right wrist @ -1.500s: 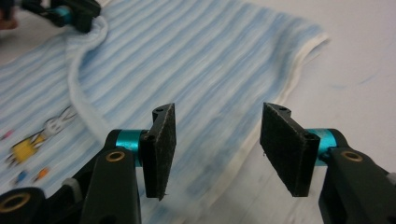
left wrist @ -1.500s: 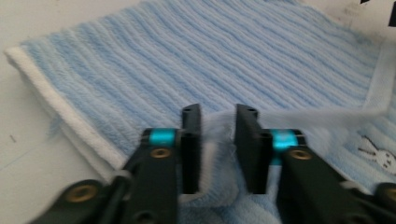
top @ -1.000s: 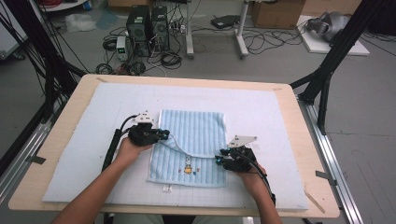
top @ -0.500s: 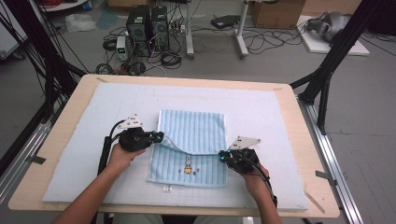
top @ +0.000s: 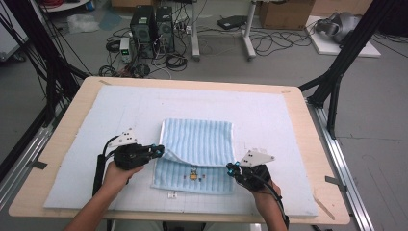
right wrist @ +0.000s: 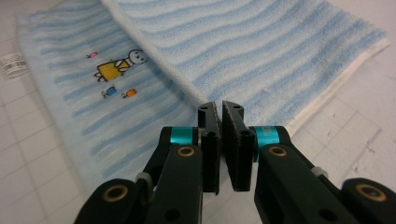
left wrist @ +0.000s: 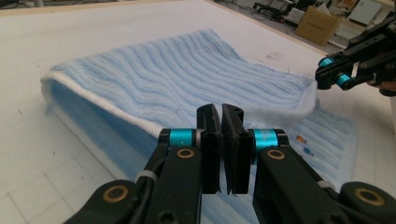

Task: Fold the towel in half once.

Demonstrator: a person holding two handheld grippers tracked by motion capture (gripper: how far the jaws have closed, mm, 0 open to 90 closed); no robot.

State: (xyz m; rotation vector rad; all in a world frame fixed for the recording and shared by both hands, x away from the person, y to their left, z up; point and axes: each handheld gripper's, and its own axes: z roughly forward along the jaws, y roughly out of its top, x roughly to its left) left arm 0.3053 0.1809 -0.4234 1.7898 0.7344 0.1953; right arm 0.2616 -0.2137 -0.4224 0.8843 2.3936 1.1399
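a light blue striped towel [top: 197,153] lies near the middle of the pale blue mat [top: 86,125] that covers the wooden table [top: 317,144], its far part folded over toward the person so the white-edged flap rests across the lower layer – a small cartoon figure [right wrist: 119,65] and a few coloured marks show on the uncovered strip, with a white label [right wrist: 13,64] at the near hem. the left gripper [top: 159,150] sits at the flap's left corner, its jaws pressed together, and whether any cloth is pinched between them i cannot tell. the right gripper [top: 232,168] sits at the flap's right corner – its jaws have just been closing and now stand together with no towel visibly caught between them
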